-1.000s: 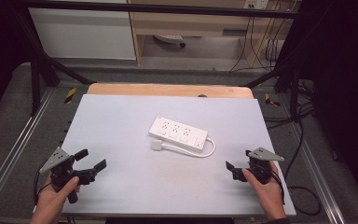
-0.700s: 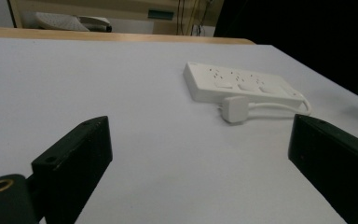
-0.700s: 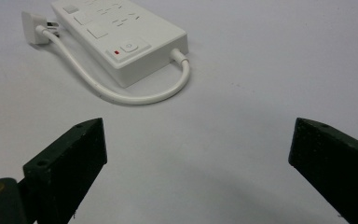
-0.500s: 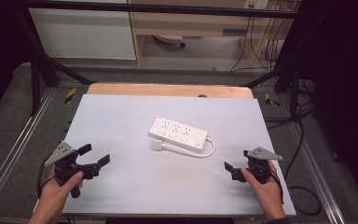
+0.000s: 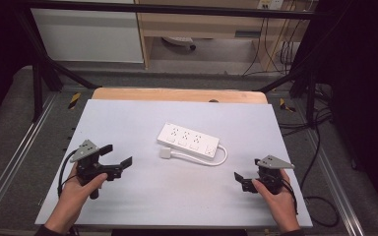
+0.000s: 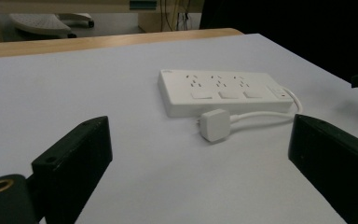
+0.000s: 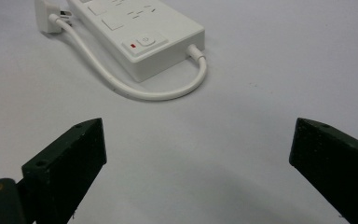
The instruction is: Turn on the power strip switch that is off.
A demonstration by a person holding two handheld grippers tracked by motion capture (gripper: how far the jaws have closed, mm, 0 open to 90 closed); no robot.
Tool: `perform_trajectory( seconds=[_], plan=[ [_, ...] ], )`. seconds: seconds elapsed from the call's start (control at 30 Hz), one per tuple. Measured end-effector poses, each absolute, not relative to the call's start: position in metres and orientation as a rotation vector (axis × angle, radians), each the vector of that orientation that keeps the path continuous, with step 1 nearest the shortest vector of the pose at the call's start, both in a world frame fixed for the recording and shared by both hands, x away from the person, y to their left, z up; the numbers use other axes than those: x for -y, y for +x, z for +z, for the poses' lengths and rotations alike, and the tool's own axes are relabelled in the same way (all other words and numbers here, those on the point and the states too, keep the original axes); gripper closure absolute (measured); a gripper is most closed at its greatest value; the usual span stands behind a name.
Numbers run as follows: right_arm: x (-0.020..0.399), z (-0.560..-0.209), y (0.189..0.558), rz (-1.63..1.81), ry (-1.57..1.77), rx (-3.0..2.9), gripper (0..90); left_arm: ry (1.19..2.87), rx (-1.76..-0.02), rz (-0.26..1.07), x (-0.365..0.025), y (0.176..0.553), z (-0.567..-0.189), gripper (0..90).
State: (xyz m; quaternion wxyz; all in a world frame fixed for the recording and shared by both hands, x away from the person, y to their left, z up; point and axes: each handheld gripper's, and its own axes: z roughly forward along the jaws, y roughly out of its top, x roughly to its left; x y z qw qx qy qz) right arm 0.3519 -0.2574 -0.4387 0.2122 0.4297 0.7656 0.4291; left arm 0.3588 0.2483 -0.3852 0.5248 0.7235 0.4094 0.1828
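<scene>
White power strip [image 5: 188,142] lies flat mid-counter [image 5: 128,118], its short cord looped round to the plug [image 5: 165,153], which rests just off the strip's near-left corner, unplugged. Left gripper [image 5: 114,158], jaws spread wide and empty, has edged forward and inward over the last second and now points at the plug. Right gripper [image 5: 241,181], jaws also spread, has barely shifted. Judged: the approach is opening from the left; no contact yet.

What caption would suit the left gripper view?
Open black tongs frame a white power strip and its loose plug on a pale table.
</scene>
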Motion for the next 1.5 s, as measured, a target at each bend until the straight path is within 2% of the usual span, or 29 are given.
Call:
perform_trajectory(
  seconds=[0.17, 0.43, 1.13, 1.5],
  plan=[
    [0.256, -0.437, 0.349, 1.189, 1.169, -2.129, 4.4, 1.745, -0.939, 0.430, -0.225, 0.370, -0.376, 7.0],
    [0.255, -0.438, 0.350, 1.197, 1.173, -2.138, 4.3, 1.768, -0.922, 0.461, -0.208, 0.391, -0.368, 7.1],
    [0.256, -0.435, 0.347, 1.243, 1.184, -2.121, 3.9, 1.773, -0.991, 0.443, -0.195, 0.432, -0.377, 11.3],
    [0.256, -0.435, 0.347, 1.242, 1.182, -2.122, 3.8, 1.779, -0.994, 0.458, -0.191, 0.437, -0.379, 11.8]
  ],
)
